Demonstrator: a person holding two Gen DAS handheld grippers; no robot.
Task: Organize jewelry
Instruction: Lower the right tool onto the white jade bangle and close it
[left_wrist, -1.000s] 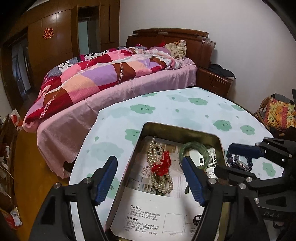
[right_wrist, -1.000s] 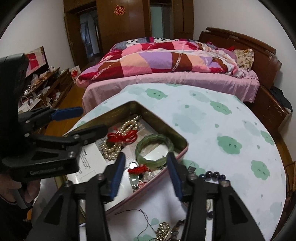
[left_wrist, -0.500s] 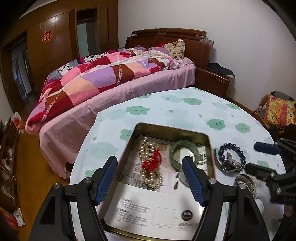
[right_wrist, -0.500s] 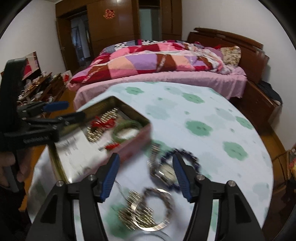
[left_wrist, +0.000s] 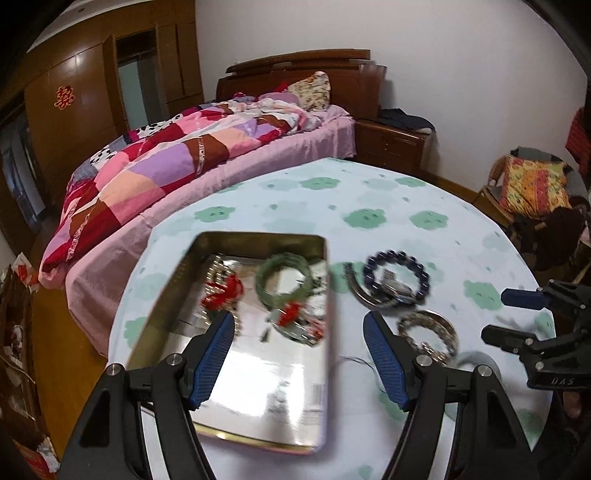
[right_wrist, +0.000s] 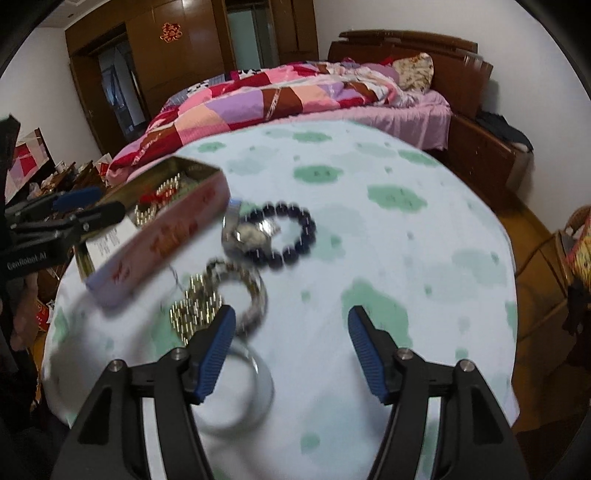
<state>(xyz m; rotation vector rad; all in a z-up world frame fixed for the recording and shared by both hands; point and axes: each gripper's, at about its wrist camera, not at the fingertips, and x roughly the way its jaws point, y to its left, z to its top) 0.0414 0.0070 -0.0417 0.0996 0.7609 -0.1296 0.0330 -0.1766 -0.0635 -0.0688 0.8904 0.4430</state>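
An open metal tin (left_wrist: 173, 280) (right_wrist: 155, 251) lies on the round table. It holds a green bangle (left_wrist: 284, 280), a pearl necklace with a red tassel (left_wrist: 221, 288) and a leaflet. Right of the tin lie a dark bead bracelet (left_wrist: 397, 275) (right_wrist: 291, 232) with a watch (right_wrist: 247, 232), a gold and silver bracelet pile (left_wrist: 428, 332) (right_wrist: 221, 295), and a clear bangle (right_wrist: 236, 391). My left gripper (left_wrist: 299, 354) is open and empty above the tin's near right side. My right gripper (right_wrist: 290, 350) is open and empty above the table, right of the loose jewelry; it also shows in the left wrist view (left_wrist: 513, 317).
The table (right_wrist: 406, 258) has a pale cloth with green cloud prints. A bed with a patchwork quilt (left_wrist: 184, 155) stands behind it, a wooden nightstand (left_wrist: 391, 147) at its head. A chair with clothes (left_wrist: 535, 188) stands at the right.
Both grippers have pulled back and swung right, away from the tin. The loose bracelets beside the tin have come into both views. Both stay open and empty.
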